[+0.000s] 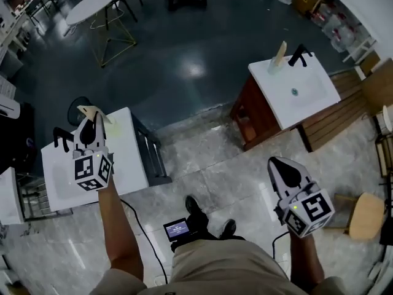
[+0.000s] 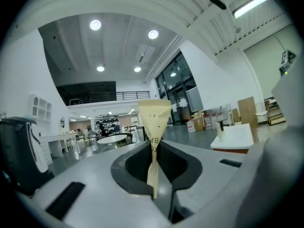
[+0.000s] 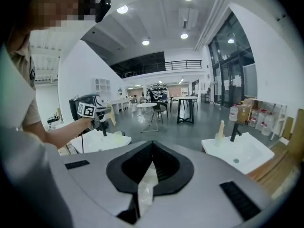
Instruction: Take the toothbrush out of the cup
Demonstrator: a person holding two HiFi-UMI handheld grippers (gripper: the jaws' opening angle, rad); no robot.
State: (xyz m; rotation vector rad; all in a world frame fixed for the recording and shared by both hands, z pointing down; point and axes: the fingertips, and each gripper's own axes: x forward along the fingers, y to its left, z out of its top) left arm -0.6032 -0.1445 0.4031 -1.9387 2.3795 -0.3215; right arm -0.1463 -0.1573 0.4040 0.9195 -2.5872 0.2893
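My left gripper [image 1: 89, 132] is raised above the left white washstand [image 1: 132, 158], shut on a beige paper-wrapped toothbrush [image 1: 93, 112]. In the left gripper view the wrapped toothbrush [image 2: 154, 127] stands upright, pinched between the jaws. In the right gripper view, that gripper [image 3: 97, 114] holds the toothbrush above a small clear cup [image 3: 118, 134] beside a black tap. My right gripper [image 1: 287, 176] hangs over the tiled floor with its jaws together on a pale translucent strip [image 3: 145, 184]. A second wrapped toothbrush [image 1: 280, 55] stands in a cup on the right washstand [image 1: 307, 97].
Black taps stand on the left washstand [image 1: 61, 139] and the right one [image 1: 299, 55]. A wooden bench [image 1: 334, 118] and a round stool [image 1: 366, 215] are at the right. A white round table [image 1: 92, 5] stands far back. A small screen [image 1: 177, 229] sits by the person's feet.
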